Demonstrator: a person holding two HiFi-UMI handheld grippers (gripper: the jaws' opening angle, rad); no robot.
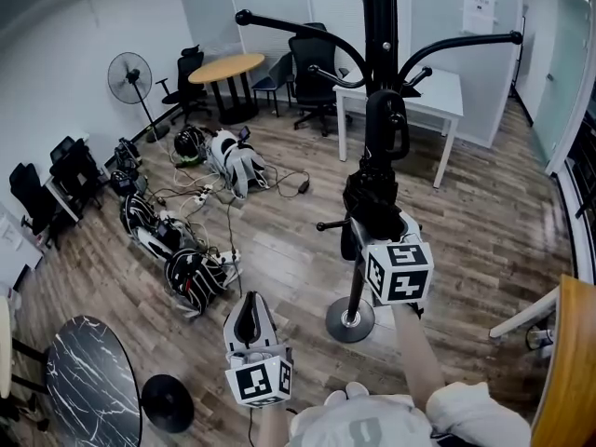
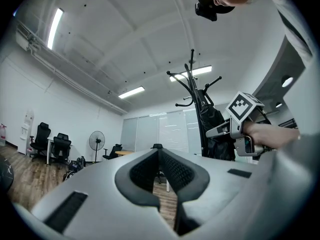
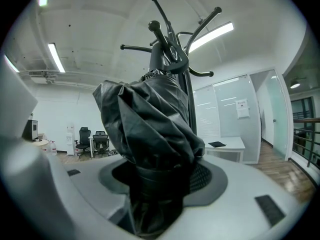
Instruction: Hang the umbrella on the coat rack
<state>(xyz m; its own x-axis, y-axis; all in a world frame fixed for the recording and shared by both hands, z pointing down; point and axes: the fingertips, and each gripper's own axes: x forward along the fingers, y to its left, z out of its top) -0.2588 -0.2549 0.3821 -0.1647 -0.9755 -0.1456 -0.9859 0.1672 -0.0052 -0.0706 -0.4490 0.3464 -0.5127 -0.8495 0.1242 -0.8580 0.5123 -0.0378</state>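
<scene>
the folded black umbrella (image 3: 150, 119) is grasped by the right gripper (image 3: 161, 181), whose pads are pressed on the bundled fabric. it is held upright against the pole of the coat rack (image 1: 380, 26), curved handle uppermost (whether a peg is caught cannot be told). the left gripper (image 2: 158, 154) is clenched on nothing, nearer and to the left. print on the far wall's notice (image 1: 478, 11) cannot be read.

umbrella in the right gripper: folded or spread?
Folded. The black umbrella is bunched tight, no ribs spread; the right gripper is closed around it beside the coat rack.
</scene>
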